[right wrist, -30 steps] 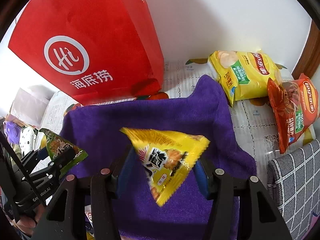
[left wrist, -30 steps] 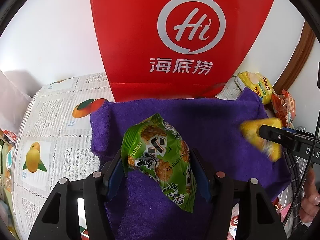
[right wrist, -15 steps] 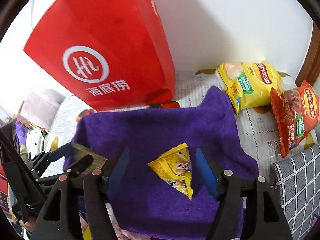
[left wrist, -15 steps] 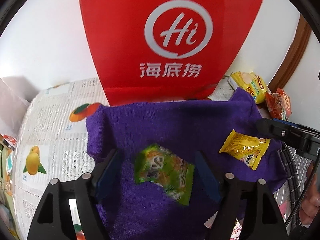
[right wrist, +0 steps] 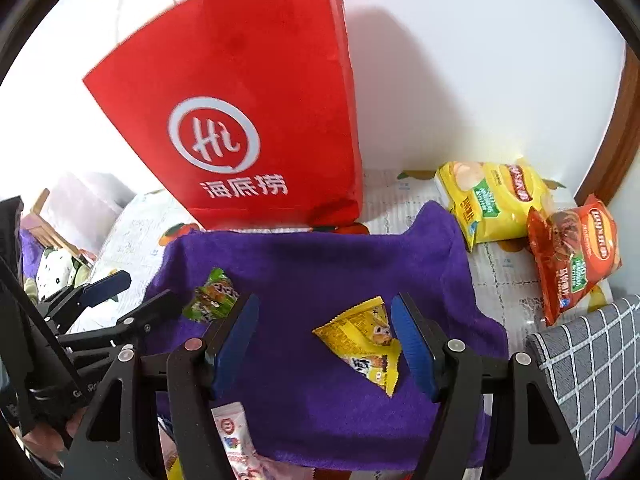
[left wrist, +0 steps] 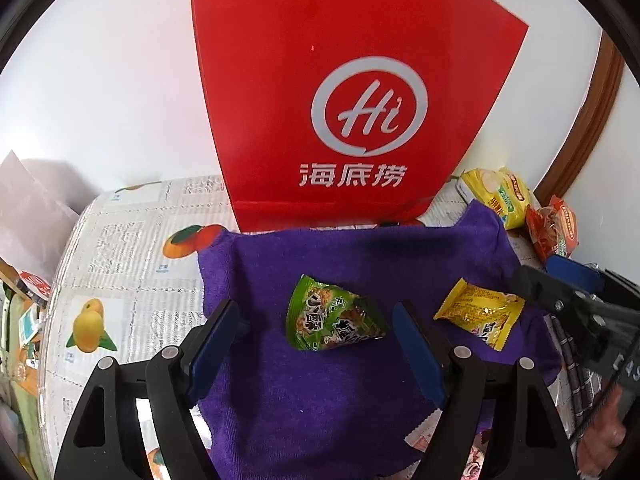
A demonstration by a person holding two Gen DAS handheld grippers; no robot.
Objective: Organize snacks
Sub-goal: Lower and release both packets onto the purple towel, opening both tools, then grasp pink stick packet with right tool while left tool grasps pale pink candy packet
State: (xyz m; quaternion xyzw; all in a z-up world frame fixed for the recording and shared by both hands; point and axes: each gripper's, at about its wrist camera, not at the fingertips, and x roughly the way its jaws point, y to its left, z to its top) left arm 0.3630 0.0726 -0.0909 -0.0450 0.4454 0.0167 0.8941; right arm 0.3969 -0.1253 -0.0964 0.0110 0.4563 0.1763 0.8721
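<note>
Snack packets, green (left wrist: 334, 314) and yellow (right wrist: 362, 342), lie loose between open tongs, left (left wrist: 316, 344) and right (right wrist: 324, 340); light, crinkly, probably slippery, so pinch the middle.

Green snack packet (left wrist: 334, 316): small, crinkled foil, dark print, lying flat on purple towel (left wrist: 320, 392), left of centre. Yellow snack packet (right wrist: 360, 340): triangular, lying flat on same towel, right of green one, well apart. Yellow chip bag (right wrist: 490, 196): puffed, just off towel's far right corner. Red chip bag (right wrist: 574, 254): leaning against yellow bag, farther from towel.
</note>
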